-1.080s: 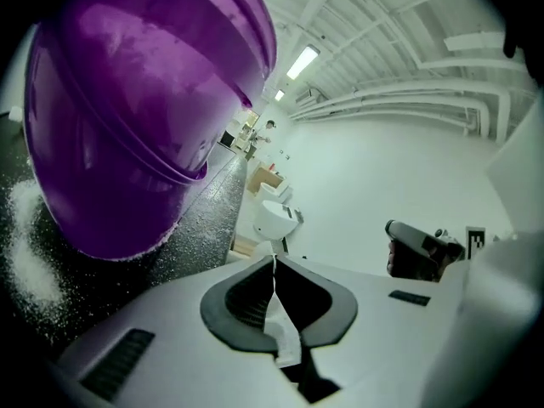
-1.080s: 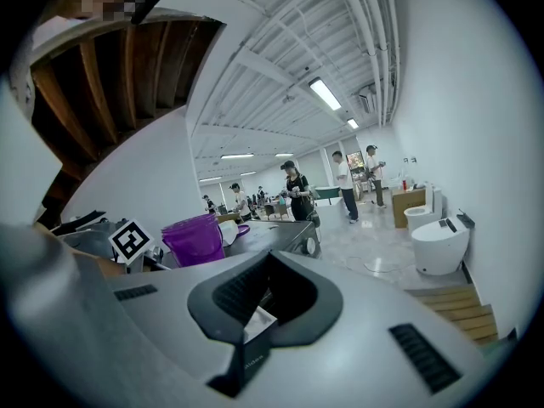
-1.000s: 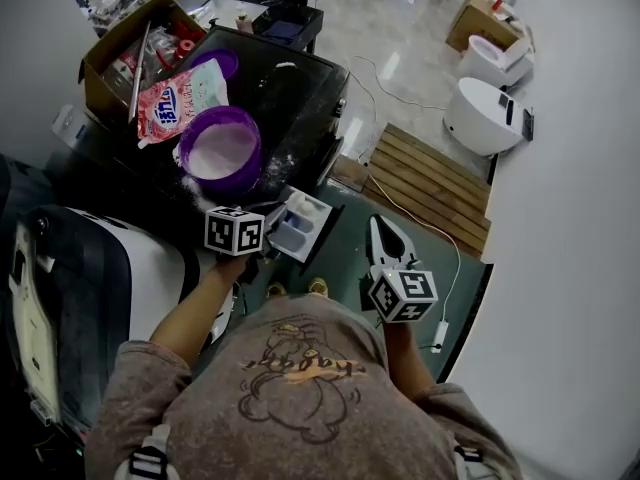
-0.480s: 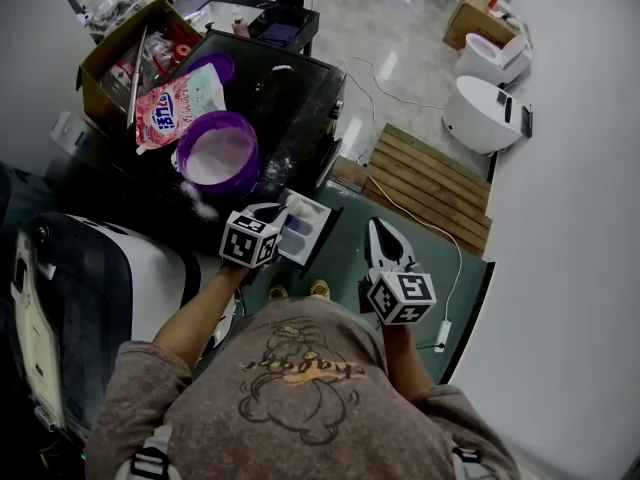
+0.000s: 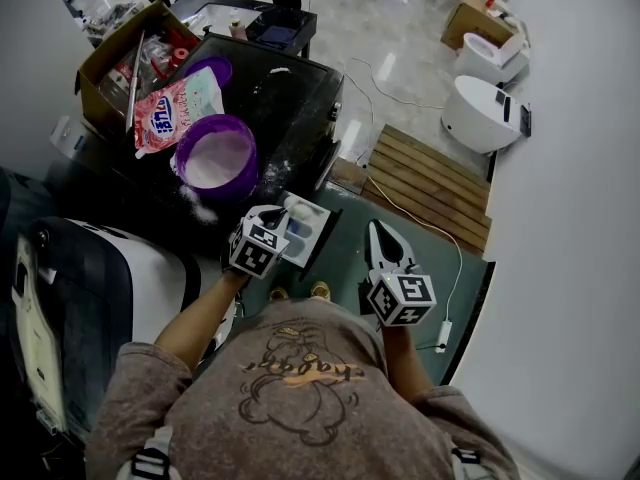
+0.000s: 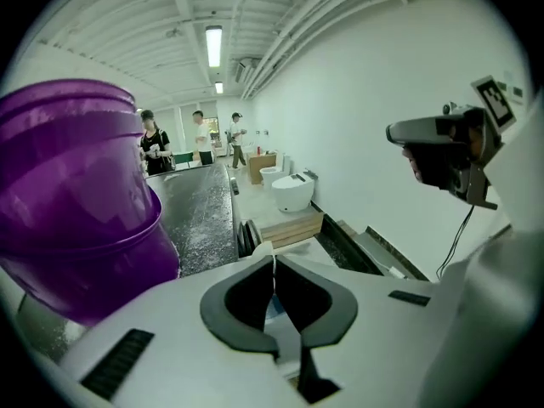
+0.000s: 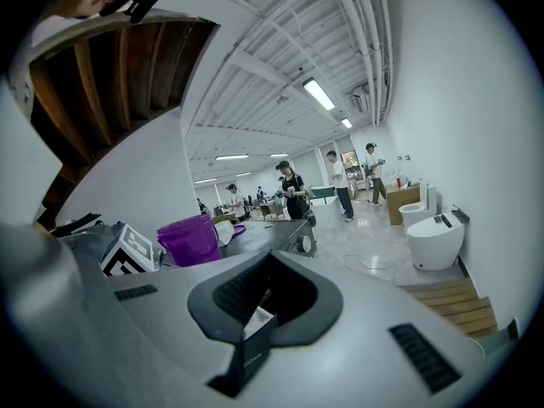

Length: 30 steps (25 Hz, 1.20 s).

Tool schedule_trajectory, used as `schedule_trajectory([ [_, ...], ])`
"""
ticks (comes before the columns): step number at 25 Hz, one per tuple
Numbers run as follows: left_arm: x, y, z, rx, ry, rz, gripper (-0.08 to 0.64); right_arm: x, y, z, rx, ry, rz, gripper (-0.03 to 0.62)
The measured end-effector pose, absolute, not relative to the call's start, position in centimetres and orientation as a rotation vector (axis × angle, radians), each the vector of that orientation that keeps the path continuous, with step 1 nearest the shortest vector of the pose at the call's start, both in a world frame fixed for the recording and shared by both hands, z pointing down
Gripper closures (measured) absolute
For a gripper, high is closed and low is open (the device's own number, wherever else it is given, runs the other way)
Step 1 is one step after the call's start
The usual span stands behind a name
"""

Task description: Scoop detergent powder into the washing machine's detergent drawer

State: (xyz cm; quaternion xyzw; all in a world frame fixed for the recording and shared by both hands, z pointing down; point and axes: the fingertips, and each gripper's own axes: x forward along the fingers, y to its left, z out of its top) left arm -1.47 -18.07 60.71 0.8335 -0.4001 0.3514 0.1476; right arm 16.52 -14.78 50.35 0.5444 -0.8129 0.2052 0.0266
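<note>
One black-topped washing machine point(image 5: 290, 88) filled the upper middle of the head view, and its top served as the surface for the supplies. On that surface, toward 9 o'clock, sat a purple tub point(image 5: 181, 160) of white powder point(image 5: 215, 160), with a pink detergent bag point(image 5: 172, 108) just beyond it at 11 o'clock. The detergent drawer point(image 5: 322, 218) stood pulled out from the machine's near edge, at about 4 o'clock from the tub.

The left gripper point(image 6: 274, 266) hovered over the drawer with its jaws pressed together on the thin white handle of a scoop point(image 5: 297, 206), whose bowl reached over the drawer's far compartments. Whether the bowl carried powder could not be told for sure. The right gripper point(image 5: 378, 233) hung idle at 3 o'clock from the drawer, well apart from it, with its jaws together and nothing between them.

The step in hand looked like the delivery: scoop brought from tub to drawer. The next move probably called for tipping the scoop by a slow roll of the left wrist, low over one compartment, so the powder dropped inside and not on the rim.
</note>
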Motion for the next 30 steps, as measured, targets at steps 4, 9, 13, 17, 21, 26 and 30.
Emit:
schedule_trajectory([
  [4, -1.0, -18.0, 60.9, 2.458, -1.167, 1.143, 0.537, 16.4, -14.9, 50.3, 1.680, -2.512, 0.632, 0.591],
  [9, -0.9, -17.9, 61.1, 2.502, -1.178, 1.276, 0.537, 16.6, -14.9, 50.4, 1.681, -2.509, 0.634, 0.591],
  [13, -0.8, -17.9, 61.2, 2.537, -1.191, 1.403, 0.537, 16.7, -14.8, 50.5, 1.682, -2.507, 0.638, 0.591],
  [17, -0.6, -17.7, 61.5, 2.589, -1.197, 1.565, 0.537, 16.8, -14.8, 50.6, 1.681, -2.503, 0.640, 0.591],
  [21, -0.4, -17.5, 61.5, 2.639, -1.195, 1.687, 0.537, 16.8, -14.7, 50.6, 1.677, -2.503, 0.639, 0.591],
  [26, 0.0, -17.3, 61.3, 2.698, -1.186, 1.826, 0.537, 16.5, -14.5, 50.7, 1.670, -2.506, 0.639, 0.591],
  [30, 0.3, -17.2, 61.2, 2.750, -1.169, 1.951, 0.537, 16.7, -14.5, 50.7, 1.671, -2.504, 0.640, 0.591],
])
